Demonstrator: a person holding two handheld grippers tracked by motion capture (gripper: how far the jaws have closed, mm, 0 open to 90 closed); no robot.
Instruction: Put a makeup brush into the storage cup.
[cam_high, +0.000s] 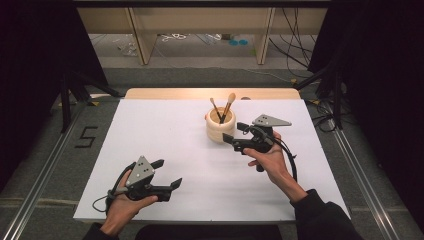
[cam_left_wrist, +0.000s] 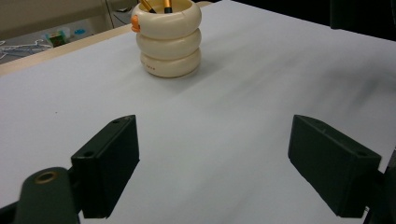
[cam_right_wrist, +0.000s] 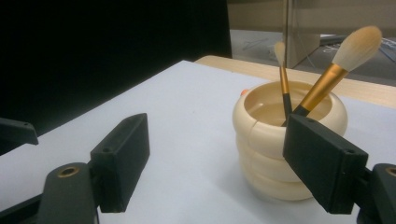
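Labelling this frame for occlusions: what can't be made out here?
- Lower ends of the two brushes: hidden inside the cup in all views.
- Brush heads: cut off by the top edge in the left gripper view.
- Part of the cup's right side: covered by the right tool's jaw in the right gripper view.
- Small print low on the cup: too small to read.
- Items on the floor past the table: too small, high view.

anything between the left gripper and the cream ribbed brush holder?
Nothing: between the left gripper and the cream ribbed brush holder the white tabletop is bare, as the left gripper view shows; the high view agrees.
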